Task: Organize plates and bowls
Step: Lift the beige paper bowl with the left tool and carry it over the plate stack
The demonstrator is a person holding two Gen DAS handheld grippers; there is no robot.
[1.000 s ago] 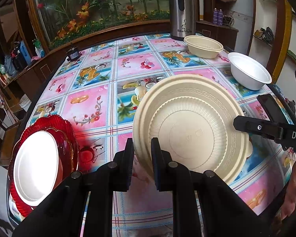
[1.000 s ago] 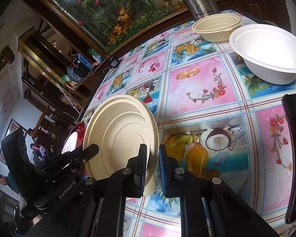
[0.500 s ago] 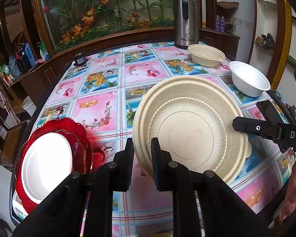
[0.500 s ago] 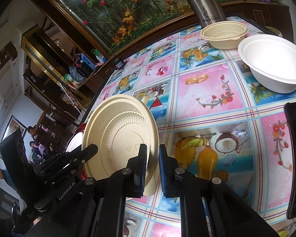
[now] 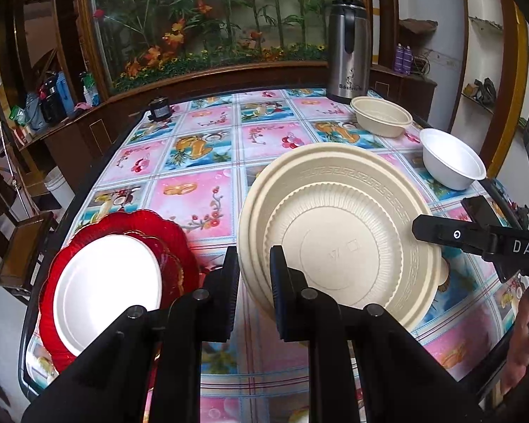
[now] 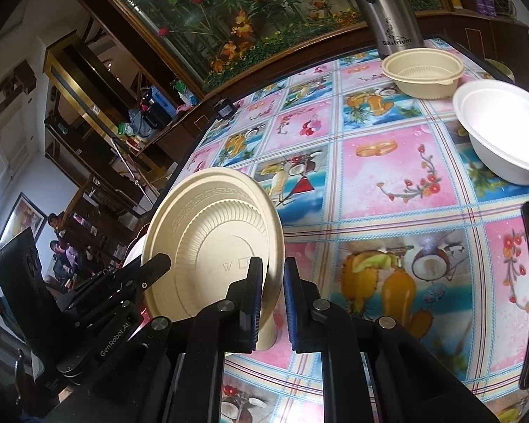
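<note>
Both claws grip the same beige plate [image 5: 338, 236], which hangs tilted above the flowered tabletop [image 5: 201, 162]. The left claw [image 5: 254, 282] is clamped narrow on the plate's near-left rim; the right claw [image 6: 273, 296] is pinched just as narrow on the opposite rim, where a small tab sticks out. To the left, a white plate [image 5: 105, 289] lies on a red plate [image 5: 165, 236]. At the far right of the tabletop a beige bowl [image 5: 381, 116] and a white bowl [image 5: 451, 162] stand near each other, in front of a steel flask [image 5: 347, 46].
</note>
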